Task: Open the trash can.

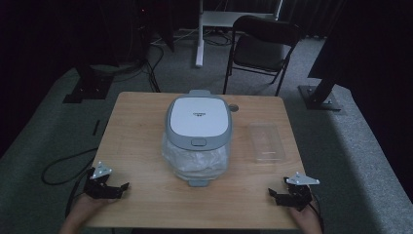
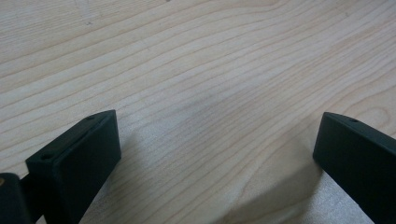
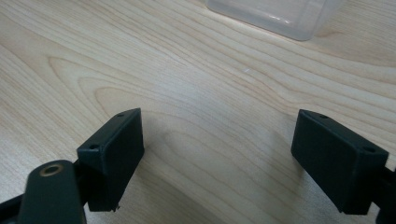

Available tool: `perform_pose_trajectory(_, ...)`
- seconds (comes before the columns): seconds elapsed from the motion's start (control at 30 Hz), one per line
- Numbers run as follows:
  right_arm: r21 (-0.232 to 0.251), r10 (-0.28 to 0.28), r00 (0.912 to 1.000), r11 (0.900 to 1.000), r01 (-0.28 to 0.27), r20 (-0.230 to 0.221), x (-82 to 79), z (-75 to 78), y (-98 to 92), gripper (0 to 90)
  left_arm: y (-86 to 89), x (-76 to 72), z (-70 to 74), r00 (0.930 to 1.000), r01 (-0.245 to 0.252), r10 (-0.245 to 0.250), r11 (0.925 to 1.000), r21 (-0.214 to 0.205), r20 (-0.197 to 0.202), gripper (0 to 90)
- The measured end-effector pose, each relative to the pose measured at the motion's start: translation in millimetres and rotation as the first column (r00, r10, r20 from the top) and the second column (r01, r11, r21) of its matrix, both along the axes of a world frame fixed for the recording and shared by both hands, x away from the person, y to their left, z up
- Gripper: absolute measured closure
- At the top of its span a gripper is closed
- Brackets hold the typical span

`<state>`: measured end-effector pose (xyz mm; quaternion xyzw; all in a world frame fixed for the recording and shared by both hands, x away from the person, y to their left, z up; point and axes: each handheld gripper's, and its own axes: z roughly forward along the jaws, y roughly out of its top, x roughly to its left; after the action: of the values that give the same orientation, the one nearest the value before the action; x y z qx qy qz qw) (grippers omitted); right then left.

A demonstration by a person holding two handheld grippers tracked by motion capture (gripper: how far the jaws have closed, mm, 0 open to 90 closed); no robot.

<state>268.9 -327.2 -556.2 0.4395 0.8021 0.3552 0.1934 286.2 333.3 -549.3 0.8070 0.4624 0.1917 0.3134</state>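
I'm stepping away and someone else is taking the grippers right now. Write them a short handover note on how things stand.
Left gripper: open, holding nothing, at the near left corner of the wooden table.
Right gripper: open, holding nothing, at the near right corner.
White and grey lidded appliance: mid-table, lid down. A clear plastic bag lies bunched against its near side.
Clear plastic container: on the table to the appliance's right, ahead of the right gripper.
Done: nothing that shows; neither gripper touches anything.
Left: all the handling, probably starting with the bag or the container, the things nearest the grippers.
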Motion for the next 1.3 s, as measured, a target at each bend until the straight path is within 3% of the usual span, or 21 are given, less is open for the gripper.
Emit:
perform_pose_trajectory(0.43, 0.001, -0.006, 1.0, 1.0, 0.006, -0.002, 0.0, 0.1, -0.1, 16.2, -0.6, -2.4, 2.2, 0.9999, 0.01, -0.01, 0.9999, 0.005, -0.01, 5.5)
perform_pose_trajectory(0.63, 0.0, -0.006, 1.0, 1.0, 0.006, -0.003, 0.0, 0.1, -0.1, 16.2, -5.0, -1.9, 4.9, 0.9987, 0.03, -0.031, 0.9994, -0.018, -0.04, 5.6)
perform_pose_trajectory(0.83, 0.001, -0.006, 1.0, 1.0, 0.006, -0.003, 0.0, 0.1, -0.1, 16.3, -12.7, -1.6, 7.5, 0.9977, 0.053, -0.054, 0.9978, -0.041, -0.04, 6.2)
perform_pose_trajectory(1.07, 0.001, -0.006, 1.0, 1.0, 0.006, -0.002, 0.0, 0.1, -0.1, 16.2, -19.6, -1.4, 16.1, 0.9968, 0.075, -0.077, 0.995, -0.067, -0.021, 6.2)
perform_pose_trajectory(1.3, 0.002, -0.007, 1.0, 1.0, 0.007, -0.003, -0.1, 0.1, 0.0, 16.2, -29.6, -2.4, 31.7, 0.9938, 0.11, -0.109, 0.9901, -0.087, 0.021, 6.2)
